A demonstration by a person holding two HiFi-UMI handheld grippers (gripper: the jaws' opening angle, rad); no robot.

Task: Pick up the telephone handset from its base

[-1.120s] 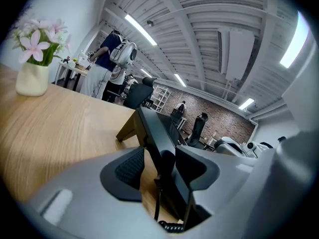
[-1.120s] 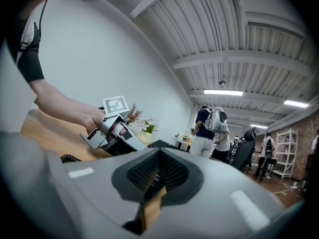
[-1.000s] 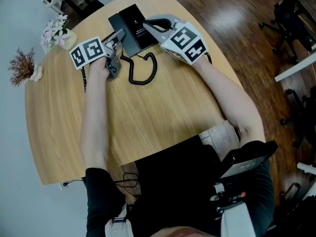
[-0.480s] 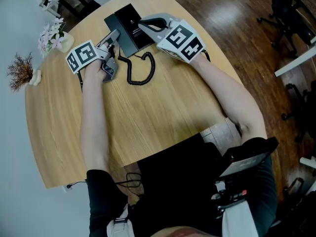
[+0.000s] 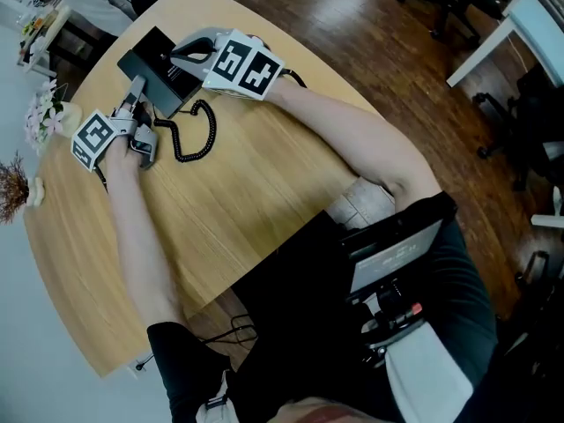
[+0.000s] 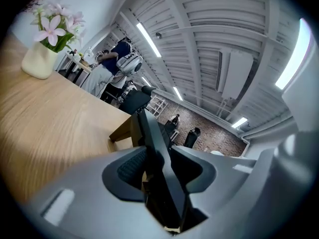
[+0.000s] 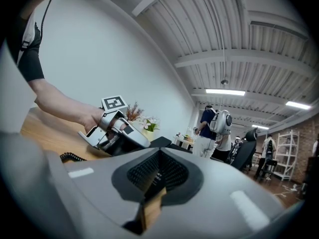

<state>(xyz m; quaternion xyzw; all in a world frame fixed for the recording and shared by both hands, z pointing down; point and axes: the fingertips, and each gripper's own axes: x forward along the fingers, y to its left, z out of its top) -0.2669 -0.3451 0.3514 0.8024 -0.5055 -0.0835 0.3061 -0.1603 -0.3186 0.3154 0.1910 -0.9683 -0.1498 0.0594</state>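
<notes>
The black telephone base (image 5: 167, 55) lies at the table's far left corner. Its handset (image 6: 149, 128) stands edge-on between my left gripper's (image 6: 164, 156) pads. Those jaws are closing, and the pads sit against its sides. In the head view the left gripper (image 5: 137, 91) reaches in at the base's left side. The right gripper view shows the left gripper (image 7: 112, 133) wrapped round the dark handset (image 7: 127, 141). My right gripper (image 5: 181, 53) rests on top of the base, jaws together with nothing between them (image 7: 158, 171). The coiled cord (image 5: 196, 135) loops on the wood beside the base.
A cream vase of pink flowers (image 5: 48, 117) (image 6: 42, 59) stands just left of the phone. A dried brown sprig (image 5: 11, 183) sits nearer the left table edge. Office chairs (image 5: 529, 95) are on the wood floor to the right. People stand far off (image 7: 214, 128).
The head view has swung, so the phone and both grippers now show further left. The left gripper's jaws have drawn in round the handset. The right gripper stays on the base.
</notes>
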